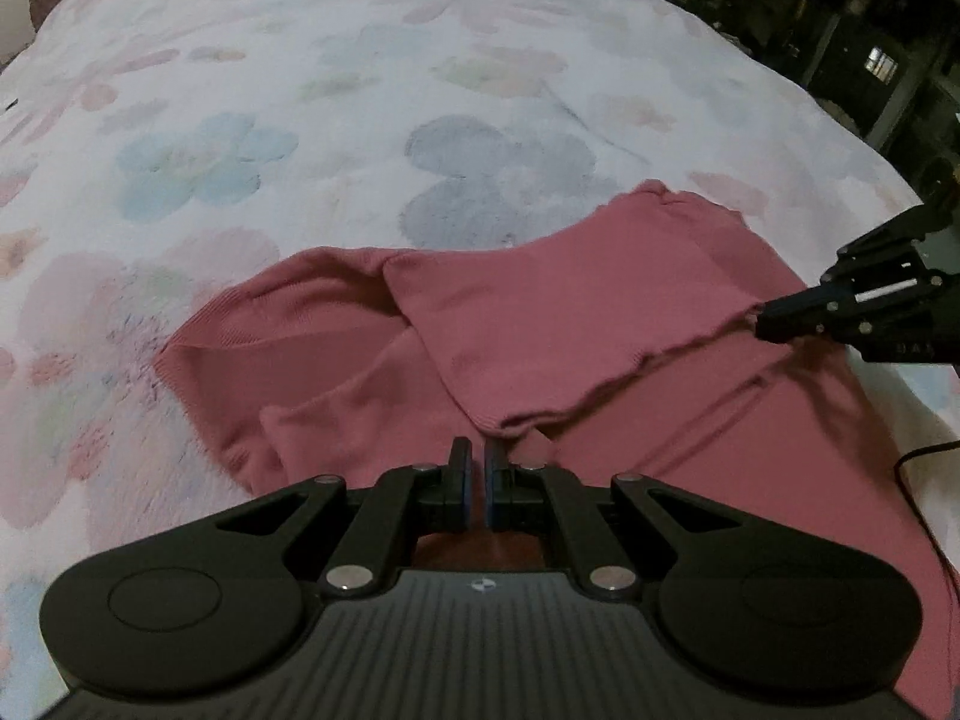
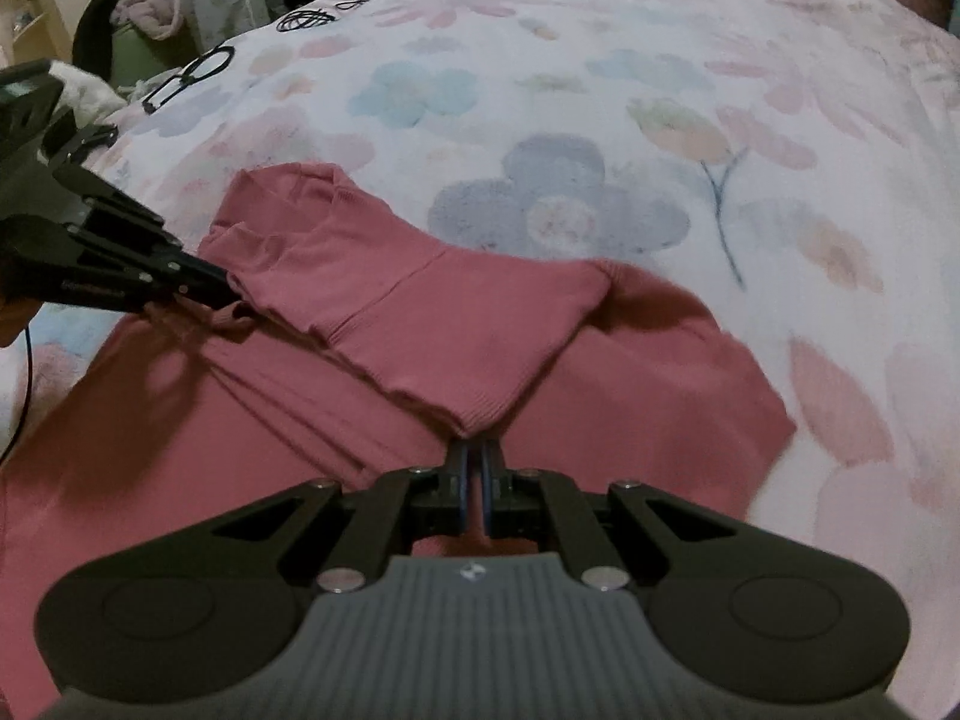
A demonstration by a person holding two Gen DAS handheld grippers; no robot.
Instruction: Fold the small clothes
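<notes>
A pink ribbed garment [image 1: 540, 324] [image 2: 420, 312] lies on the floral bed sheet [image 1: 300, 120], with one layer lifted and doubled back over the rest. My left gripper [image 1: 478, 450] is shut, pinching a corner of that lifted layer between its pads. In the right wrist view it comes in from the left [image 2: 231, 295], holding the wavy hem. My right gripper [image 2: 477, 447] is shut on the other corner of the same layer. The left wrist view shows it at the right edge [image 1: 761, 321], clamped on the hem. The hem stretches between the two grippers, slightly above the lower fabric.
The floral sheet [image 2: 660, 90] spreads far beyond the garment. Black hair ties [image 2: 306, 18] and a black ringed item [image 2: 192, 75] lie near its far left edge. A black cable [image 1: 918, 456] runs by the bed's right side. Dark clutter [image 1: 870, 30] stands past that edge.
</notes>
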